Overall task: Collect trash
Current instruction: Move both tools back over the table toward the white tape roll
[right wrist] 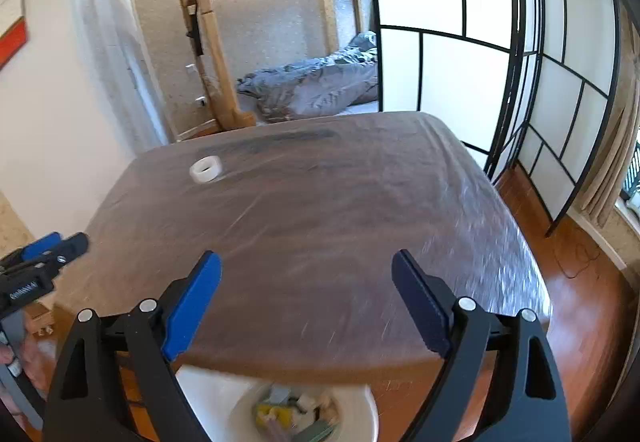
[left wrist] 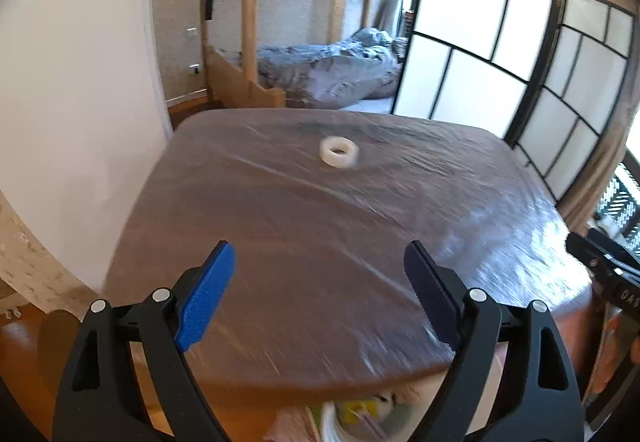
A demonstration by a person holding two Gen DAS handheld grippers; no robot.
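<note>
1. Below the right gripper [right wrist: 306, 296], close under the camera, stands a white bin [right wrist: 370, 408] with mixed trash [right wrist: 296, 416] inside; the picture is blurred there, so single pieces cannot be named.
2. Fingers of the right gripper are spread wide and hold nothing.
3. Left gripper [left wrist: 320, 286] is also spread wide, with nothing between its fingers. Under it the same trash [left wrist: 356, 412] shows at the near edge of the desk [left wrist: 304, 242].
4. A clear plastic sheet [left wrist: 500, 238] covers the brown desk.
5. Well ahead of both grippers a white tape roll [left wrist: 339, 151] lies flat on the desk. For the left gripper it is almost straight ahead; for the right gripper it is ahead and to the left.
6. Beyond the desk there is a wooden bunk bed [left wrist: 252, 22] with a grey duvet [left wrist: 332, 74], and a folding screen [left wrist: 480, 42] to the right.
</note>
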